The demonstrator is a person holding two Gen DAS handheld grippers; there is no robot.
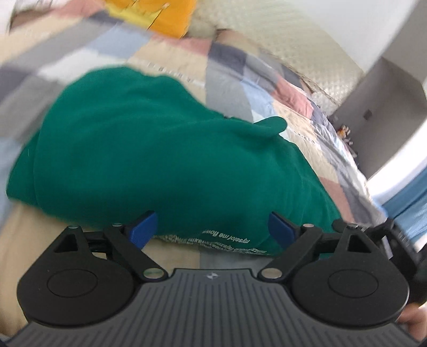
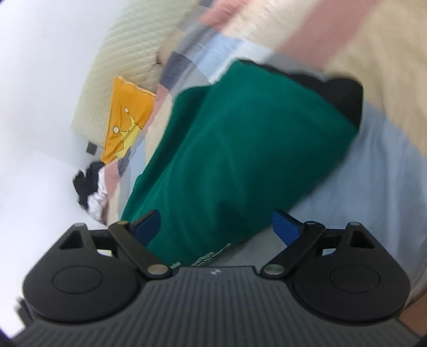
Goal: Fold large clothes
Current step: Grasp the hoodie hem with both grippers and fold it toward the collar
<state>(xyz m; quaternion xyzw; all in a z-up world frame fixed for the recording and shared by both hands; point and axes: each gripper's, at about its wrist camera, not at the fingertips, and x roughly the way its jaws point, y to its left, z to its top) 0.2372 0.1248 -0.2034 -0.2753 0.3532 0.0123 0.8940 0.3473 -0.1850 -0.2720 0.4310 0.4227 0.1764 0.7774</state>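
A green garment [image 1: 149,149] lies folded over on the patchwork bedspread [image 1: 232,80], white lettering along its near hem. My left gripper [image 1: 213,227] stands open right over that hem, blue fingertips [image 1: 144,227] wide apart with cloth lying between them, unpinched. In the right wrist view the same green garment [image 2: 234,149] runs up and away as a long folded strip. My right gripper [image 2: 218,227] is open too, its pads [image 2: 287,227] spread on either side of the near end, not pressing it.
An orange cloth [image 1: 157,13] lies at the far end of the bed, also seen as orange cloth [image 2: 125,125] beside a cream pillow [image 2: 125,53]. A dark item [image 2: 344,96] peeks from behind the green garment. A black-and-white heap [image 2: 90,186] sits at the bed's edge.
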